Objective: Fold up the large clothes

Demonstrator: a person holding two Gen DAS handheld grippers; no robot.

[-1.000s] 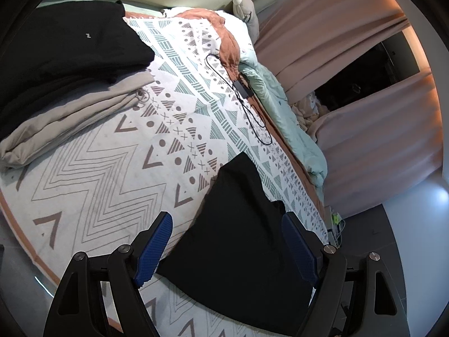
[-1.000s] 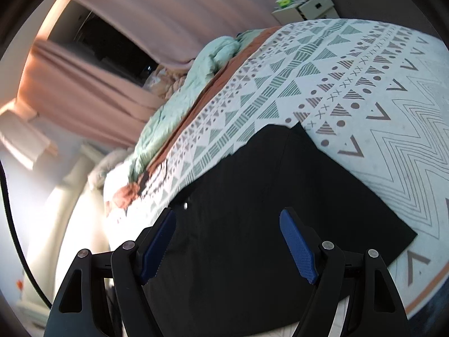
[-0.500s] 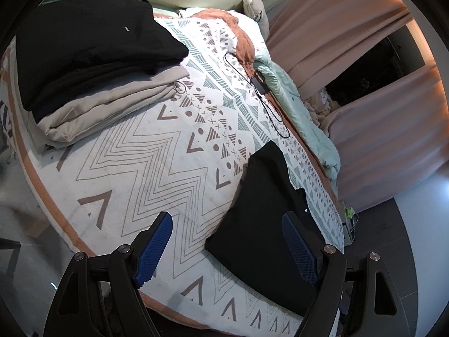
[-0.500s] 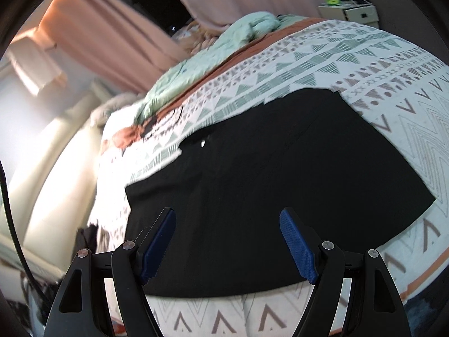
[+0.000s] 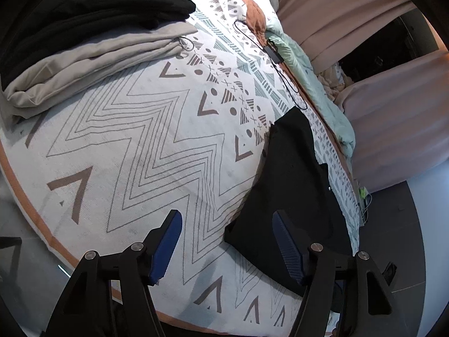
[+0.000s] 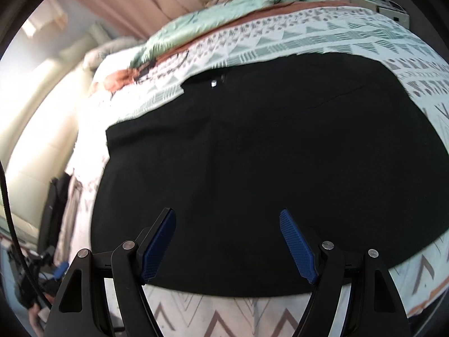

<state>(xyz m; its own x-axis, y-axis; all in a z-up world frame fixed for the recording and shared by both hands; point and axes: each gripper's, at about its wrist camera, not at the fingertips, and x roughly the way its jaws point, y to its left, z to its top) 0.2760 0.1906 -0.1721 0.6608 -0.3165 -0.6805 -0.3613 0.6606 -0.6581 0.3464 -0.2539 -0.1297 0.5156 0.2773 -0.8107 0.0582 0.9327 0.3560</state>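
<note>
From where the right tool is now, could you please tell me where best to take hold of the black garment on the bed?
Probably the near edge of the black garment, at the corner beside the left finger. It lies flat on the patterned bedspread, so come low from the bed's near side and pinch that hem with the open right tool.

Both wrist views angled down over bed; shared black garment, right seemingly nearer

Bedspread: white, grey zigzags, chevrons, teal triangle bands, rust border | garment: plain black | folded stack: grey beneath black | quilt: mint green | curtains: dusty pink | tool pads: blue, on black arms
</note>
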